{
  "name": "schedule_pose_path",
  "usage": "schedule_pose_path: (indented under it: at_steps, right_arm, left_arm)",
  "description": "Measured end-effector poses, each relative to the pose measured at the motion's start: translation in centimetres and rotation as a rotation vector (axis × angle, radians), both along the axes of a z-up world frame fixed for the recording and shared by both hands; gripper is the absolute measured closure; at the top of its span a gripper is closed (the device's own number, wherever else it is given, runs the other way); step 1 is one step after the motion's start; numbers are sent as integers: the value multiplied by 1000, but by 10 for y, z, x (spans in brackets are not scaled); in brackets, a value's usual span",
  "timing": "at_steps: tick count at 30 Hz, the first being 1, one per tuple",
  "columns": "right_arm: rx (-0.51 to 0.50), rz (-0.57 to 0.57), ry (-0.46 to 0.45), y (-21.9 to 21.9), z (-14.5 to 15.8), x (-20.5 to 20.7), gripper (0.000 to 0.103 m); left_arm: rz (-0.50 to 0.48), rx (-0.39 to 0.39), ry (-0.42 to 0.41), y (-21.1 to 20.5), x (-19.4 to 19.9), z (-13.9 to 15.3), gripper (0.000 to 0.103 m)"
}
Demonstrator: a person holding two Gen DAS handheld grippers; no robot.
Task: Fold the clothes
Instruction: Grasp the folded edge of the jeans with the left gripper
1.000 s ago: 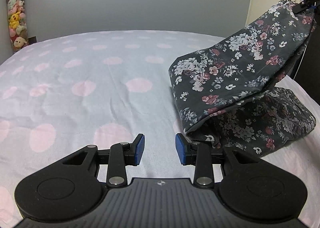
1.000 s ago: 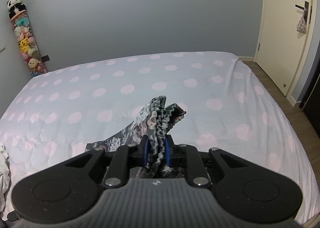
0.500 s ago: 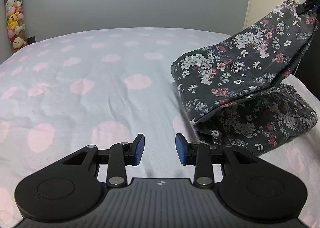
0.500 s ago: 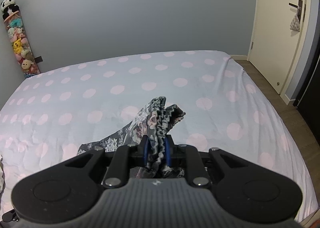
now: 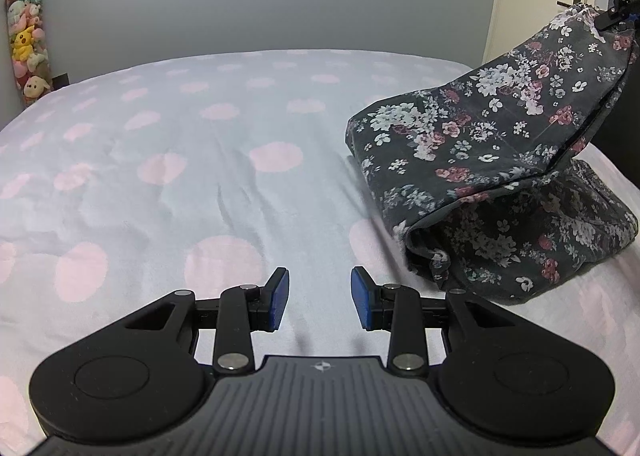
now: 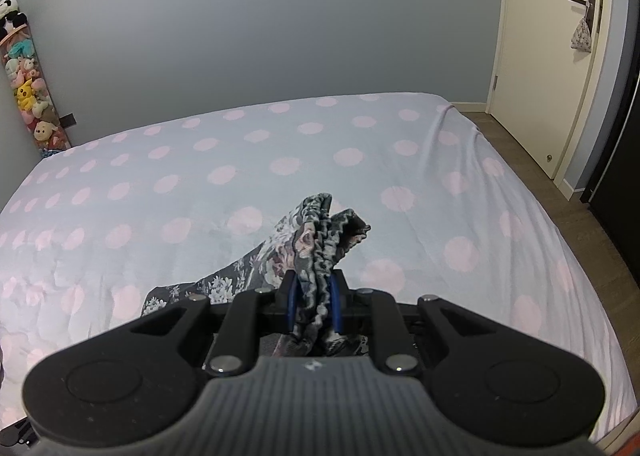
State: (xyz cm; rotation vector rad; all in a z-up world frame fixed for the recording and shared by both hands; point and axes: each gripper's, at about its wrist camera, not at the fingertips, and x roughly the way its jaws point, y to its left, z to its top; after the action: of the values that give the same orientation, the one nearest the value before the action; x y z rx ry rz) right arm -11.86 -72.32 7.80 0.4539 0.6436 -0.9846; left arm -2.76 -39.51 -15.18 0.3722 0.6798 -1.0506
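While our right hand-held gripper (image 6: 313,306) pinches the floral garment's (image 5: 492,160) gathered waistband, our left hand-held gripper (image 5: 319,304) stands spread; soft, limp cloth, best gripped at hems.

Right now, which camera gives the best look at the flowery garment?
The left wrist view: the floral garment shows nearly whole, one end lifted, the rest folded under on the polka-dot bedsheet. The right wrist view shows only its gathered edge bunched in the right gripper.
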Motion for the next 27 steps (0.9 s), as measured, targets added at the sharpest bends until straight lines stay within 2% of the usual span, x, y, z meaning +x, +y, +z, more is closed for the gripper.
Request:
schedule_pose_path:
  at_steps: [3, 5, 8, 12, 16, 20, 23, 25, 26, 27]
  right_arm:
    - [3, -13, -3, -4, -3, -5, 84]
    - [4, -18, -14, -7, -3, -10, 84]
    - [4, -21, -25, -12, -5, -18, 84]
    - [24, -38, -41, -24, -15, -33, 84]
    - [69, -57, -90, -33, -30, -51, 84]
    - [85, -33, -133, -34, -33, -61, 84]
    - [81, -9, -158, -35, -29, -65, 84]
    - [79, 0, -174, -37, -26, -69, 84]
    - [80, 4, -183, -38, -25, -72, 84]
    - [81, 8, -191, -39, -24, -74, 84]
  left_arm:
    - [-5, 3, -15, 3, 6, 0, 70]
    - [-9, 1, -27, 4, 10, 0, 62]
    - [-32, 6, -48, 1, 13, -1, 61]
    - [-96, -5, -55, -13, 5, -3, 57]
    - [-193, -52, -36, -25, -13, -11, 47]
    - [-249, -34, -21, -50, -30, -27, 43]
    - [-239, 14, -91, -69, -37, -40, 43]
    - [-220, 39, -121, -74, -36, -45, 49]
    - [-210, 49, -127, -75, -33, -46, 67]
    - [-199, 58, -132, -76, -30, -47, 77]
